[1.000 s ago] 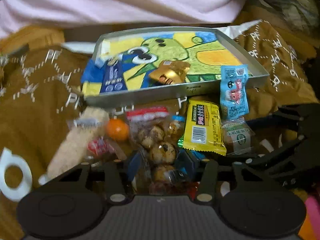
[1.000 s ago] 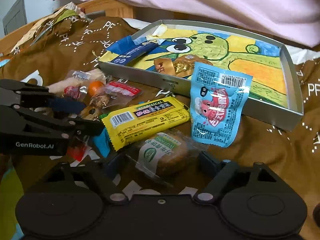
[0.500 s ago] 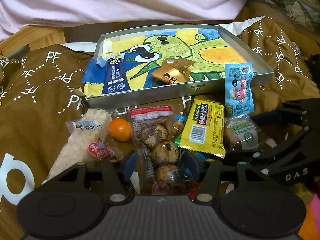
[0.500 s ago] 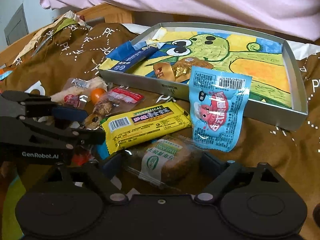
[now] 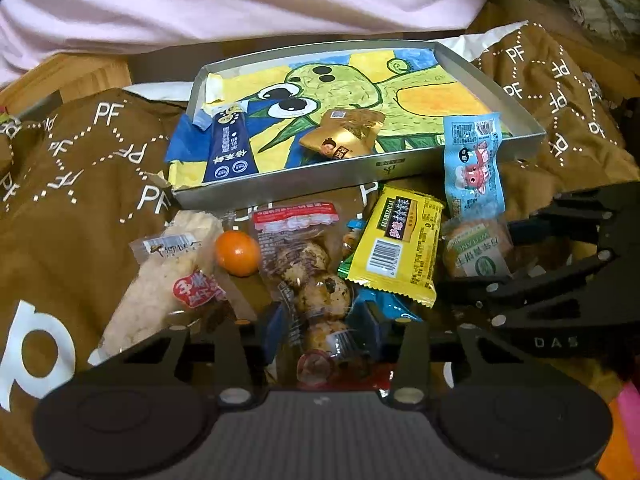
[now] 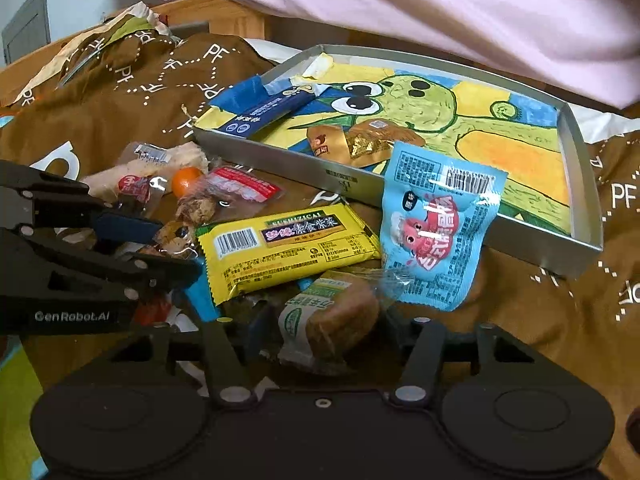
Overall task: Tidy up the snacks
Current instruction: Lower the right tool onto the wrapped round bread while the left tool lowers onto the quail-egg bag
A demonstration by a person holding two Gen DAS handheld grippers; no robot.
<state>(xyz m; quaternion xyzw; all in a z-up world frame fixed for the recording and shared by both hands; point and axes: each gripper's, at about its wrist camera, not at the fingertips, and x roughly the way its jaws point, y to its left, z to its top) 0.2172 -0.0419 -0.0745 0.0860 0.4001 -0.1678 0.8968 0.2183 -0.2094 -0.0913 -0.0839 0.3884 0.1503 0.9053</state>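
Note:
A metal tray [image 5: 280, 188] lined with a cartoon drawing holds a dark blue stick pack [image 5: 230, 148] and a gold packet [image 5: 344, 136]. A light blue packet [image 6: 436, 232] leans on its front wall. Loose snacks lie on the brown blanket in front of the tray. My left gripper [image 5: 322, 322] is shut on a clear packet of speckled eggs [image 5: 304, 264]. My right gripper [image 6: 324, 326] is shut on a wrapped brown pastry [image 6: 332, 320], which is tilted on its side. A yellow packet [image 6: 288, 240] lies between the two.
A small orange [image 5: 237, 253] and a rice cracker pack [image 5: 160, 280] lie left of the eggs. Pink bedding [image 6: 440, 8] hangs behind the tray, and a wooden bed frame [image 6: 224, 16] shows at the back left. The two grippers sit close side by side.
The right gripper's fingers have drawn in against the pastry, which has tipped up from lying flat. The left view has steadied, with its fingers slightly closer on the egg packet.

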